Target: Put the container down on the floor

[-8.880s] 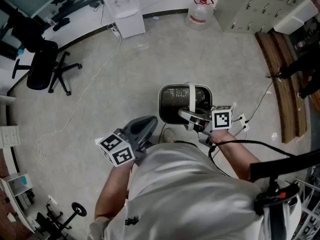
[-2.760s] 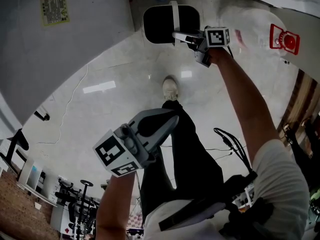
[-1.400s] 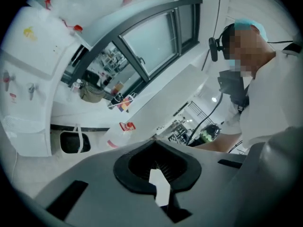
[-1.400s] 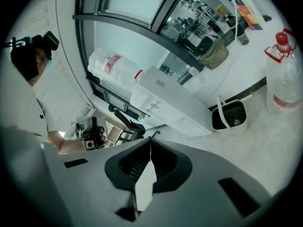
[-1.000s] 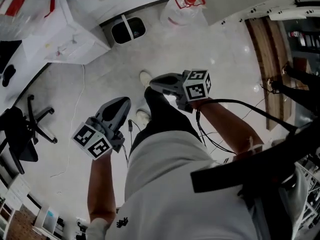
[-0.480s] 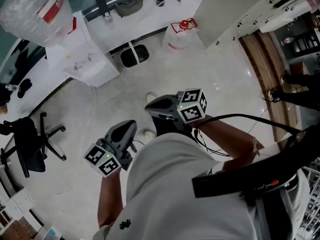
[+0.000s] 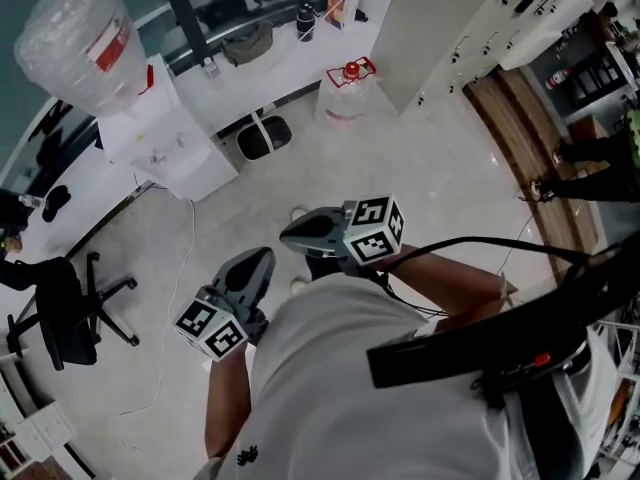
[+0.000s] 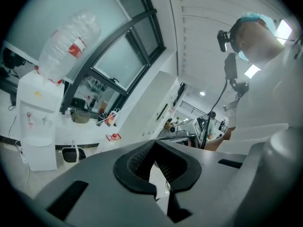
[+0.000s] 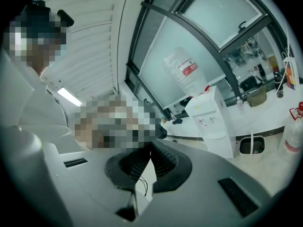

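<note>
The container, a black mesh bin with a white handle, stands upright on the floor beside the water dispenser, far from both grippers. The same bin shows small in the left gripper view and in the right gripper view. My left gripper is held close to the person's body, shut, with nothing between its jaws. My right gripper hangs beside it, a little higher in the head view, also shut and empty.
A large bottle tops the dispenser. A spare water jug stands on the floor by the white counter. An office chair is at the left. A cable trails over the floor, and a wooden strip runs along the right.
Both grippers have risen and drawn in toward the person's body, still shut and empty. The bin stays on the floor by the dispenser and looks farther off as the view lifts.
</note>
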